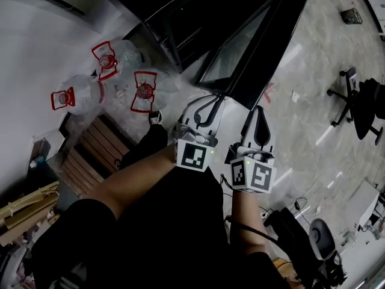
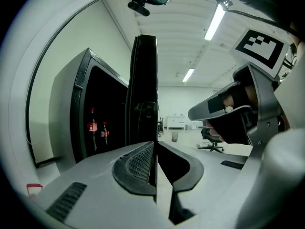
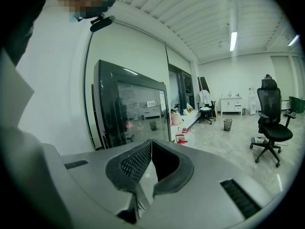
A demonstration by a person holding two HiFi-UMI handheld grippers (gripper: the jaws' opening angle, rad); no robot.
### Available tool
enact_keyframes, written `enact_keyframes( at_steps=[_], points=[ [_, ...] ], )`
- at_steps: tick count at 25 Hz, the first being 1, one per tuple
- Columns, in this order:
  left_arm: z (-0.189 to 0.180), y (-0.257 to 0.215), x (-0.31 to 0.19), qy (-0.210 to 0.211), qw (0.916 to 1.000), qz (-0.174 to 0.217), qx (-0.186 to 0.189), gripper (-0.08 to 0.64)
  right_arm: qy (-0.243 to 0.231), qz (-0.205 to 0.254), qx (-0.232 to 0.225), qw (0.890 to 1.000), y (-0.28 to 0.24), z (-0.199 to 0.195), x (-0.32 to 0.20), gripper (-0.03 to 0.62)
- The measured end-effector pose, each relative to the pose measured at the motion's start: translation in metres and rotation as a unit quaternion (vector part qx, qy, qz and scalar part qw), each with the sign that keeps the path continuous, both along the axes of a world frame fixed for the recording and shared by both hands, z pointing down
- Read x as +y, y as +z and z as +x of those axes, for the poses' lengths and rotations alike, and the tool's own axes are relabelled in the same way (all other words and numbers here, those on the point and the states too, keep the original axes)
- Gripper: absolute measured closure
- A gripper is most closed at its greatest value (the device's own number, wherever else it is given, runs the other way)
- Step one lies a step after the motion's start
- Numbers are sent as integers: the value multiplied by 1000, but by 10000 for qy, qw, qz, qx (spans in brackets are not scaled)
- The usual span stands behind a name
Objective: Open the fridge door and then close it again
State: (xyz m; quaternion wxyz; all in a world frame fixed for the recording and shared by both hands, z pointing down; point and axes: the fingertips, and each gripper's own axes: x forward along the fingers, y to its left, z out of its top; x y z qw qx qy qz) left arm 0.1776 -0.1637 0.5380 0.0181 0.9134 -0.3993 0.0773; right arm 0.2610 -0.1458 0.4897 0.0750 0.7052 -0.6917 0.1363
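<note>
The black fridge (image 1: 180,17) stands open, and its glass door (image 1: 240,47) swings out toward me. In the left gripper view the door (image 2: 145,89) shows edge-on straight ahead, with two cola bottles (image 2: 93,127) inside the dark cabinet (image 2: 76,109). My left gripper (image 1: 207,104) is shut with nothing between its jaws, its tips (image 2: 155,144) pointing at the door's free edge. My right gripper (image 1: 258,118) is shut too and sits just right of the left one, on the door's outer side. The right gripper view shows its closed tips (image 3: 151,142) before the glass front (image 3: 138,106).
Large water jugs with red handles (image 1: 143,92) lie on the floor left of the fridge, beside a wooden pallet (image 1: 96,146). An office chair (image 3: 269,123) and a small bin (image 3: 228,124) stand on the open floor to the right. The person's legs fill the lower head view.
</note>
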Motion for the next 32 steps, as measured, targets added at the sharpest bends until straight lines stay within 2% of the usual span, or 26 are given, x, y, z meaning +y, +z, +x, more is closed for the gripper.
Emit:
enact_keyframes(
  at_steps=[25,32],
  points=[
    [-5,0,-6,-213,9998,57,-11,529,-152,-88,-46,9998,8,-2,-5,577],
    [-24,1,-20,-285,9996,19,-21,528,-254,-100,-94,9996,9,-16,-14,577]
  ],
)
